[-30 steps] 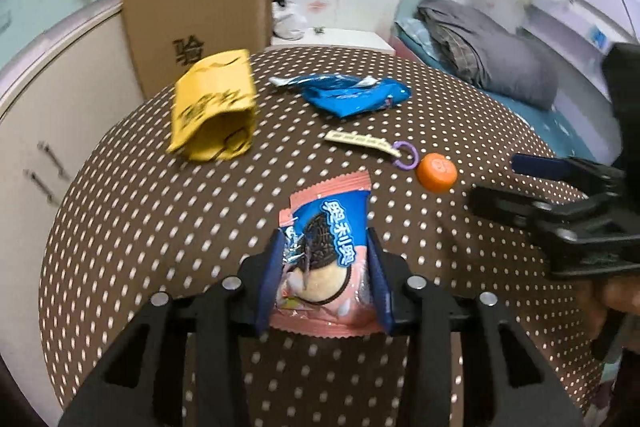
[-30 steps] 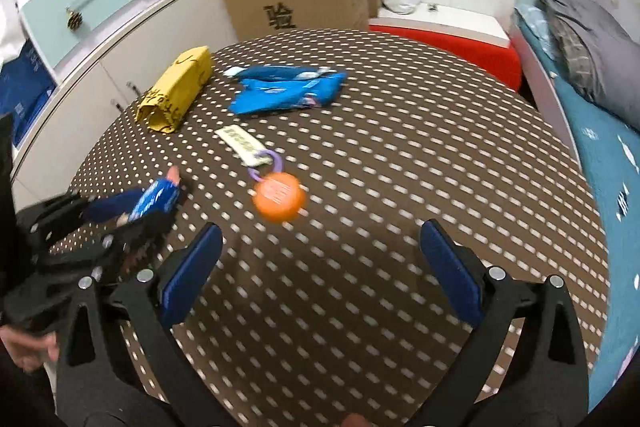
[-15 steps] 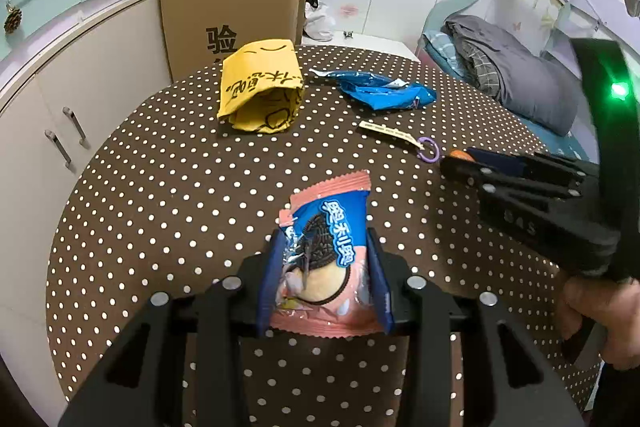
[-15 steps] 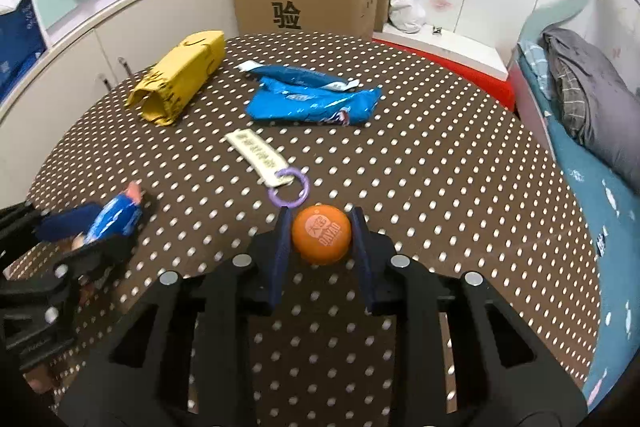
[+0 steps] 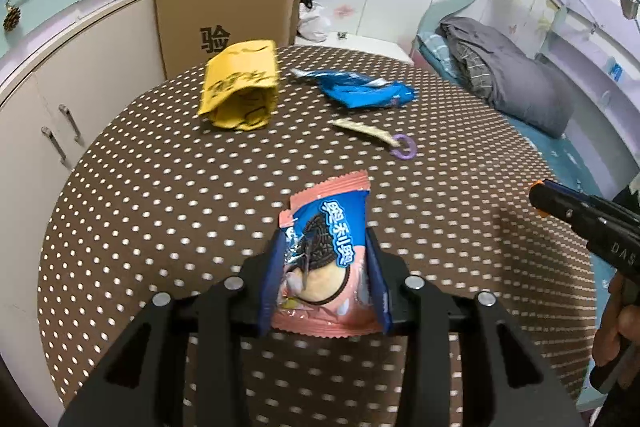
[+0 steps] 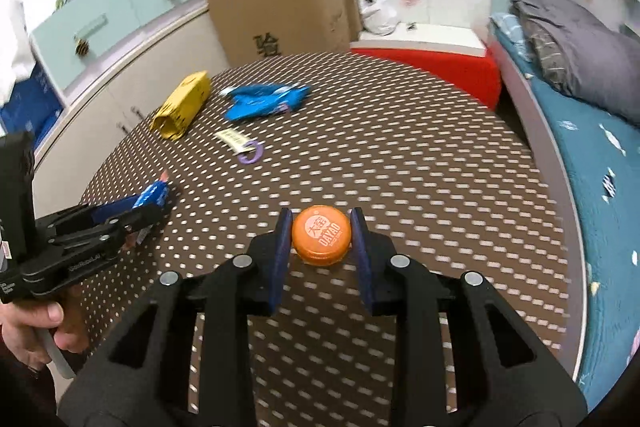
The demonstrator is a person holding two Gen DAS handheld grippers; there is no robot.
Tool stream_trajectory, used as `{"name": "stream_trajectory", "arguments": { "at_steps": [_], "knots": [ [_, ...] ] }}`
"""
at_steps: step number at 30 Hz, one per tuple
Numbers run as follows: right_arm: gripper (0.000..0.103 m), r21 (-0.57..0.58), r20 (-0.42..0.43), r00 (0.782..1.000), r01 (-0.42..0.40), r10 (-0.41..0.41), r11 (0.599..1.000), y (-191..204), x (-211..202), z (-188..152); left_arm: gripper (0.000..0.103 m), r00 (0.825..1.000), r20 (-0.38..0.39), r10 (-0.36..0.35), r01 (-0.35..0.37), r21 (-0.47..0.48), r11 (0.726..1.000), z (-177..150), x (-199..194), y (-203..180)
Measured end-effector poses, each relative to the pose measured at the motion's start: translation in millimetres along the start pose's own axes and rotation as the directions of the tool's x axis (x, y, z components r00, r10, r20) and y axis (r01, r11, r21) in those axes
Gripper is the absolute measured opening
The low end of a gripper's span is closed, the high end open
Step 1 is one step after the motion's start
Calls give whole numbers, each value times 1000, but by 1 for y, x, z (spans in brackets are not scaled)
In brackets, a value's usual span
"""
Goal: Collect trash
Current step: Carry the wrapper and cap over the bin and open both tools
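My left gripper point(image 5: 324, 267) is shut on a pink and blue Oreo wrapper point(image 5: 326, 247), held above the brown dotted table point(image 5: 160, 195). My right gripper point(image 6: 320, 239) is shut on an orange bottle cap point(image 6: 321, 234), lifted above the table. On the table lie a yellow bag point(image 5: 240, 91), a blue wrapper point(image 5: 360, 93) and a paper tag with a purple ring point(image 5: 404, 149). The same items show in the right wrist view: yellow bag point(image 6: 182, 105), blue wrapper point(image 6: 264, 99), tag with ring point(image 6: 242, 145). The left gripper with its wrapper point(image 6: 154, 193) shows at left there.
A cardboard box point(image 5: 224, 11) stands behind the table. White cabinets point(image 5: 48, 99) run along the left. A bed with a grey blanket point(image 5: 504, 71) lies to the right. A red-sided bench point(image 6: 424, 63) stands beyond the table's far edge.
My right gripper closed on the orange cap beside the purple ring and lifted it away toward me. The left gripper kept hold of the Oreo wrapper and rose.
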State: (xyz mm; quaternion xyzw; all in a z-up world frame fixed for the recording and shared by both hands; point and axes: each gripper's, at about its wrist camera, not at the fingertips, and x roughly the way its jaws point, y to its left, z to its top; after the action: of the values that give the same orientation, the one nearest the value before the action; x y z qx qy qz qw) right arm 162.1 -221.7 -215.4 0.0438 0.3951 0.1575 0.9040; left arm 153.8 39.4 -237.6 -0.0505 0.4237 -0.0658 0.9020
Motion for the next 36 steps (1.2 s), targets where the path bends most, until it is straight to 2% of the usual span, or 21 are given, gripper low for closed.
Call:
{"name": "stream_trajectory", "arguments": {
  "at_steps": [13,22,24,28,36],
  "knots": [
    [29,145,142,988,33,-54,989,-89,-75,7,38,993,75,-90,84,87,993,28,-28,-76],
    [29,301,178,968,116,-175,946,-184,-117,-12,38,978,89,-188,169,185,968,49,-31,-146],
    [29,347,151,967,145,-207,927,-210,-114,-23,38,974,82,-209,189,207,960,51,-30,-163],
    [29,427,82,972,166,-221,889,-256,-94,-44,38,967,63,-247,224,251,942,53,-23,-195],
    [29,541,-26,986,154,-166,827,-323,-34,-77,38,959,13,-283,263,327,908,55,3,-259]
  ]
}}
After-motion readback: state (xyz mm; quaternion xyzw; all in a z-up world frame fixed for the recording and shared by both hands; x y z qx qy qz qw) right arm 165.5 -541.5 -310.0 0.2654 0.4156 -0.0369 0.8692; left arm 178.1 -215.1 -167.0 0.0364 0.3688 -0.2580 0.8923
